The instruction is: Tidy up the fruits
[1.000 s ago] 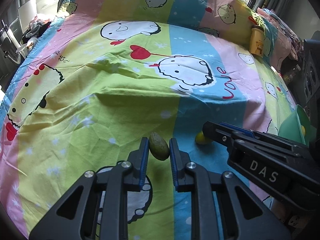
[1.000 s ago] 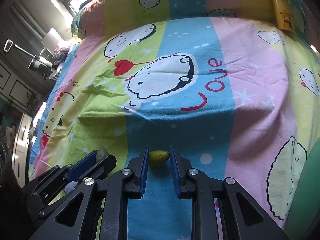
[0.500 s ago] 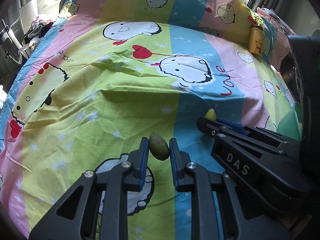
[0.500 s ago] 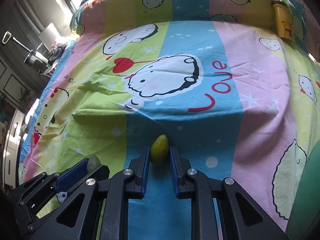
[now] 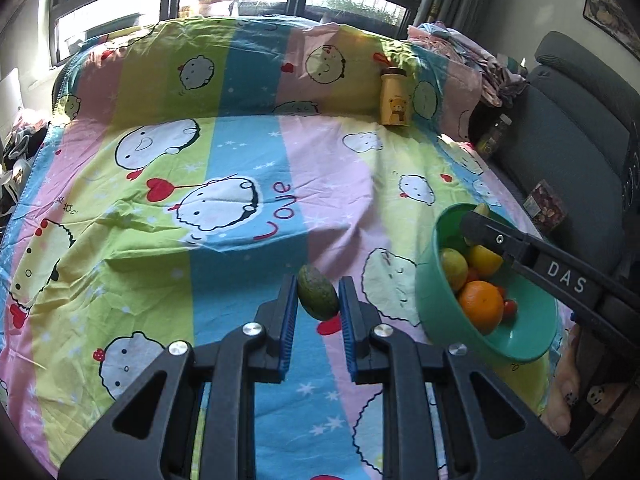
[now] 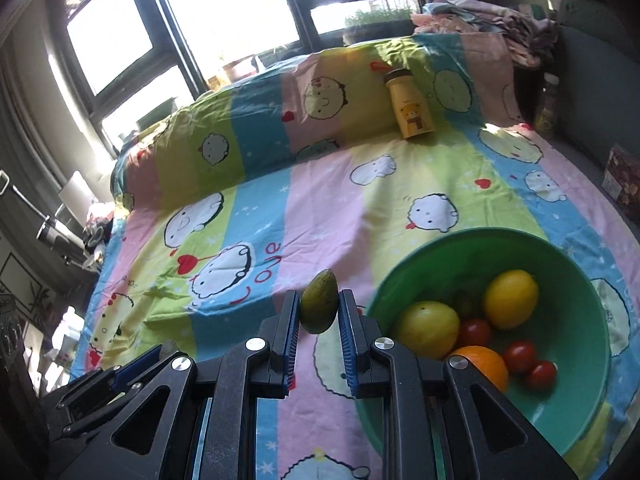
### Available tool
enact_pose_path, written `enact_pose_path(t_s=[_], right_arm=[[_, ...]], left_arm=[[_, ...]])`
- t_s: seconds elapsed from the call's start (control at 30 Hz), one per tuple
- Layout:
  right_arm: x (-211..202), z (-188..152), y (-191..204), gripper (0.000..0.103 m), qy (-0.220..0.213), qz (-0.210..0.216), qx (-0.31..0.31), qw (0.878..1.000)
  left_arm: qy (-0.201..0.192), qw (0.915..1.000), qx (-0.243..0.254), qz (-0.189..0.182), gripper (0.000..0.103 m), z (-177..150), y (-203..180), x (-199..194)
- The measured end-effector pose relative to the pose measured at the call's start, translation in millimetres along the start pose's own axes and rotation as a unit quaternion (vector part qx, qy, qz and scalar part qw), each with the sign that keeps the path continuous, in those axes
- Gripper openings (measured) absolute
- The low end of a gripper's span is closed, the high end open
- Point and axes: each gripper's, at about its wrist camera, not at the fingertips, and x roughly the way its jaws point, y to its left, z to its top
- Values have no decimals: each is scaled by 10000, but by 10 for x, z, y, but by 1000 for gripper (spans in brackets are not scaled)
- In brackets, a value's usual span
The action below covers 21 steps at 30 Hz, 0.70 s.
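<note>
My left hand-held gripper (image 5: 318, 306) pinches a green avocado (image 5: 318, 292) above the bed; my right hand-held gripper (image 6: 319, 316) grips a yellow-green fruit (image 6: 319, 307) beside the green bowl (image 6: 452, 248). Both look light, firm and smooth-skinned, so I hold their middles gently.

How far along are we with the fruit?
Done: an orange, two yellow fruits and tomatoes sit in the green bowl. In hand: left tool grips a dark green avocado, right tool a yellow-green fruit, both above the bedspread. Left: dropping both into the bowl.
</note>
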Motion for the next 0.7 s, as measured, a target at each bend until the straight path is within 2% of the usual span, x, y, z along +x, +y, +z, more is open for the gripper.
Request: enact_pose_path(t_s=[0.13, 0.27, 0.47, 0.6, 0.63, 0.67, 0.7], right_arm=[[-237, -29, -507, 21, -197, -380, 561, 9975], [-204, -85, -894, 21, -28, -598, 962, 9936], [-95, -148, -1159, 21, 278, -938, 1137, 9887], [-113, -169, -1237, 21, 347, -975, 1218, 9872], [-128, -169, -1253, 22, 325, -978, 1258, 9867], [-141, -164, -1263, 25, 317, -977, 1285, 9864], [-155, -160, -1265, 35, 321, -1006, 1296, 9859]], left_arm=[[9, 9992, 319, -247, 20, 65, -460, 61], [140, 9976, 441, -508, 21, 93, -771, 193], [345, 9960, 579, -584, 21, 64, -1037, 402], [442, 9958, 539, -595, 20, 64, -1085, 493], [464, 9957, 521, -604, 21, 67, -1089, 508], [492, 9956, 502, -614, 28, 71, -1094, 523], [512, 9955, 487, -627, 39, 70, -1103, 531]])
